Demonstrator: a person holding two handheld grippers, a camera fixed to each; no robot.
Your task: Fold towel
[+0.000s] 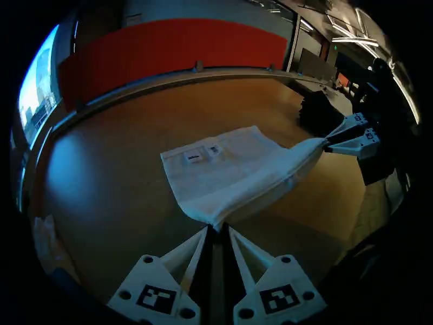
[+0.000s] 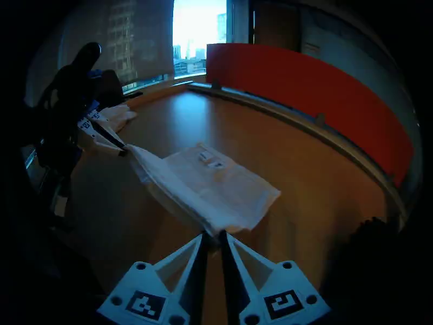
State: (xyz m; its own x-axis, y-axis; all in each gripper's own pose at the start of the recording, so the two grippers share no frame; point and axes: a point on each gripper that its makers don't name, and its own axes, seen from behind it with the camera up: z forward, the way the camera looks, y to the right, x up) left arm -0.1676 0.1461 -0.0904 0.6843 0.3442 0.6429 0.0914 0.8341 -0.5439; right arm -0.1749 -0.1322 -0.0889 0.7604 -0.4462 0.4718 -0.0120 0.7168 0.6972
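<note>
Towel (image 1: 233, 162): left gripper (image 1: 218, 226) and right gripper (image 2: 212, 234) each apparently pinch a corner; carry both forward evenly, edge taut.

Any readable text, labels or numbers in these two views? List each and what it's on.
No text reads clearly.
Two small tags on the towel: print too small and blurred to read.
Square black-and-white markers on the left hand-held gripper and the right hand-held gripper: coded patterns, no words or numbers.
</note>
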